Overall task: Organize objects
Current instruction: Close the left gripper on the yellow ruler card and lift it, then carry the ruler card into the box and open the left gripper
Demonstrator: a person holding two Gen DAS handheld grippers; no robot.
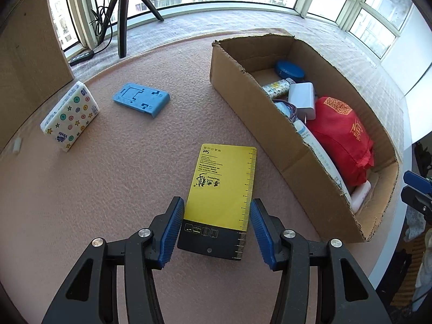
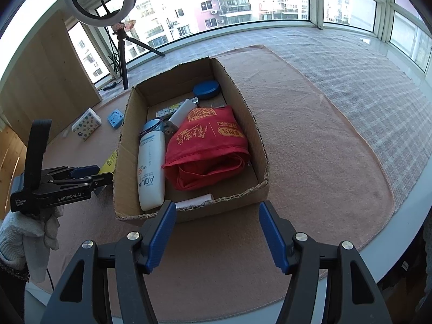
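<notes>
- Window-side desk [image 1: 108, 189] with a pinkish mat; left wrist view: yellow card [image 1: 224, 181] lies flat on the mat, right under the left tool [image 1: 214, 229], between its two blue pads.
- Card's long axis runs away from the tool, roughly along the pointing line; black end nearest, yellow end far.
- Left tool's jaws straddle the card's short width. Left pad looks to be at the card's edge, right pad shows a thin gap. Contact is hard to call under the fisheye, so I read it as spread around the card, not yet pinching.
- Cardboard box [image 1: 270, 135] sits just to the right of the card, already part-filled. Tissue pack [image 1: 70, 116] and blue plastic stand [image 1: 141, 100] lie loose on the mat, well off to the far left.
- Right wrist view: right tool [image 2: 216, 232] hangs spread and empty in front of the box's near wall [image 2: 194, 210], nothing between its pads.
- Left tool [image 2: 89, 174] appears at the box's left side, held by a gloved hand [image 2: 24, 235]; a sliver of the card [image 2: 109, 160] shows beside it.
- Judgement: left hand is far nearer the card; next is to close across the width, lift, then carry it right into the box.
</notes>
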